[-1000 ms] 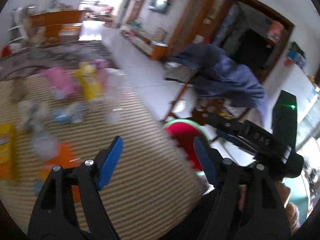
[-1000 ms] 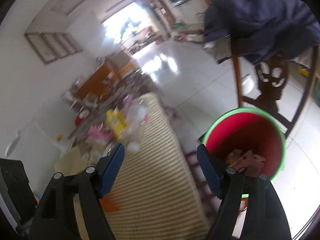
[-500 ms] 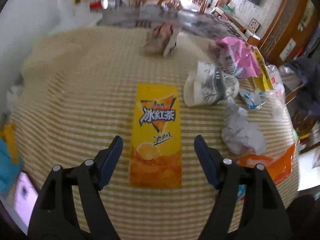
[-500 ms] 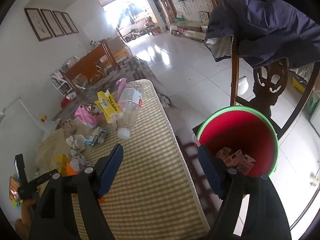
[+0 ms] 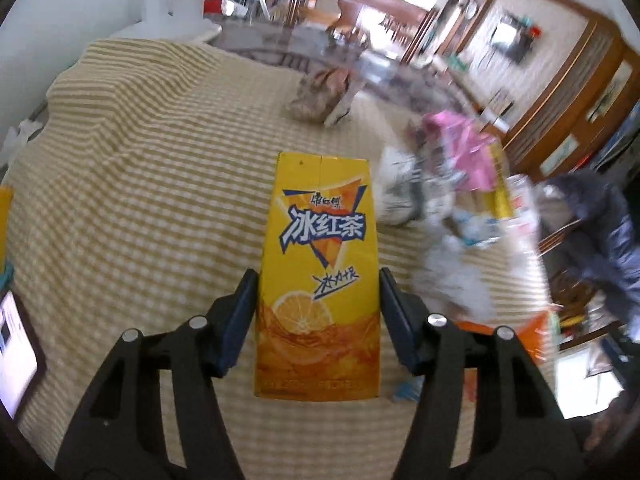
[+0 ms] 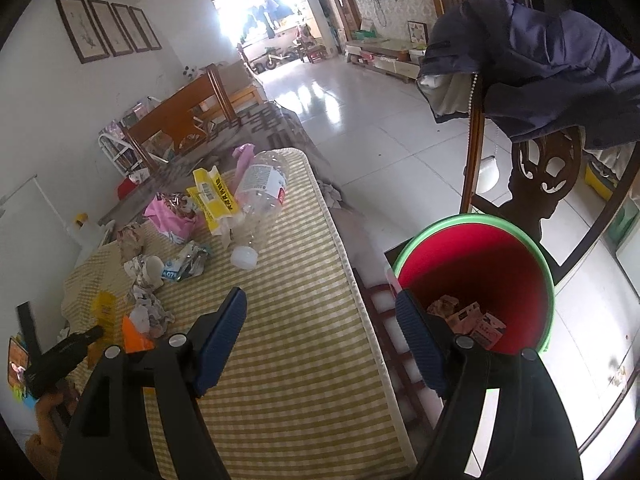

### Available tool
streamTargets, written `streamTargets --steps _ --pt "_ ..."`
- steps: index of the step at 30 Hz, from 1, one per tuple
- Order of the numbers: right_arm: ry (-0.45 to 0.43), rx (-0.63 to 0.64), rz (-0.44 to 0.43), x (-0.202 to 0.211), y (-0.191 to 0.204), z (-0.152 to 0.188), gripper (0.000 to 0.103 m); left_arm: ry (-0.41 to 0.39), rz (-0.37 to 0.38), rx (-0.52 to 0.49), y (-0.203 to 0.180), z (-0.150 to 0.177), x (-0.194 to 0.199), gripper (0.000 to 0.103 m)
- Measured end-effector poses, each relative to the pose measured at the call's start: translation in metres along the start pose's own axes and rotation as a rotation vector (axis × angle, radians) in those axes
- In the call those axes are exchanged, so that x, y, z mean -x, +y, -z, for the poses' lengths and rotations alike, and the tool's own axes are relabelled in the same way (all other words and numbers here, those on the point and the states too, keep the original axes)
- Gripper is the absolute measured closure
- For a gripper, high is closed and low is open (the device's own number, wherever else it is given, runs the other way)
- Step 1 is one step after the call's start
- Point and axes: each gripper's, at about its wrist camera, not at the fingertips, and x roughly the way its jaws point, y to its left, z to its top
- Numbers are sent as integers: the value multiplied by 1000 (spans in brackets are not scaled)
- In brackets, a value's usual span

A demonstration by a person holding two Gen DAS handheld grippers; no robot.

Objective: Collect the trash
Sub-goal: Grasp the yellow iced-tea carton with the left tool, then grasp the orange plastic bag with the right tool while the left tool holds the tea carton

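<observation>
A yellow iced-tea carton [image 5: 320, 264] lies flat on the checked tablecloth [image 5: 140, 200]. My left gripper [image 5: 318, 276] straddles its lower half; the jaws are closing and both blue pads [image 5: 240, 312] touch the carton's long sides. The right wrist view shows the same carton [image 6: 105, 310] small at the far left, with the left gripper [image 6: 80, 340] on it. My right gripper [image 6: 320, 300] hangs open and holds nothing, above the table's edge beside a red bin with a green rim [image 6: 440, 222]. Some brown scraps [image 6: 468, 318] lie in the bin.
More litter covers the table: a clear plastic bottle [image 6: 260, 188], a yellow wrapper [image 6: 212, 196], a pink bag [image 6: 172, 216], crumpled paper [image 6: 148, 312] and an orange wrapper [image 6: 134, 338]. A wooden chair draped with a dark blue jacket [image 6: 540, 80] stands behind the bin. A phone [image 5: 16, 356] lies at the table's left.
The left gripper swung away from the bin to the carton, moved down over it, and its jaws narrowed onto the carton's sides. The right gripper stayed by the bin.
</observation>
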Motion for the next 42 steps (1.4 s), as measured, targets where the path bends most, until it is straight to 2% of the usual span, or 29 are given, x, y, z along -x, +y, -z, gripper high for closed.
streamTargets --steps 3,7,9,11,13,16,21,28,31,33,34,42 --pt "27 16 19 -6 4 -1 29 -27 48 47 -1 24 20 45" --pt "53 85 11 -12 23 4 28 -1 44 50 1 28 11 45" --pt "72 96 -34 -19 34 8 22 -13 21 35 2 27 8 45" --pt "119 65 -132 -30 47 14 22 -8 4 26 5 23 0 45" --pt "196 37 -240 -48 68 23 22 5 16 47 11 23 -4 45" --pt "258 99 -317 -65 106 35 22 21 31 61 14 23 -8 45" --pt "305 207 -364 -81 156 46 20 34 46 51 10 26 -12 45" --pt "352 269 -353 -96 180 55 20 50 45 46 9 29 -17 45" --pt "344 321 -335 -93 188 63 34 54 43 47 9 29 -18 45" --pt "342 350 -325 -91 189 66 62 57 42 43 8 30 -19 45" --pt "344 361 -325 -90 190 69 66 60 43 41 7 30 -19 45" --pt "308 346 -319 -82 184 74 72 70 58 52 6 32 -22 45"
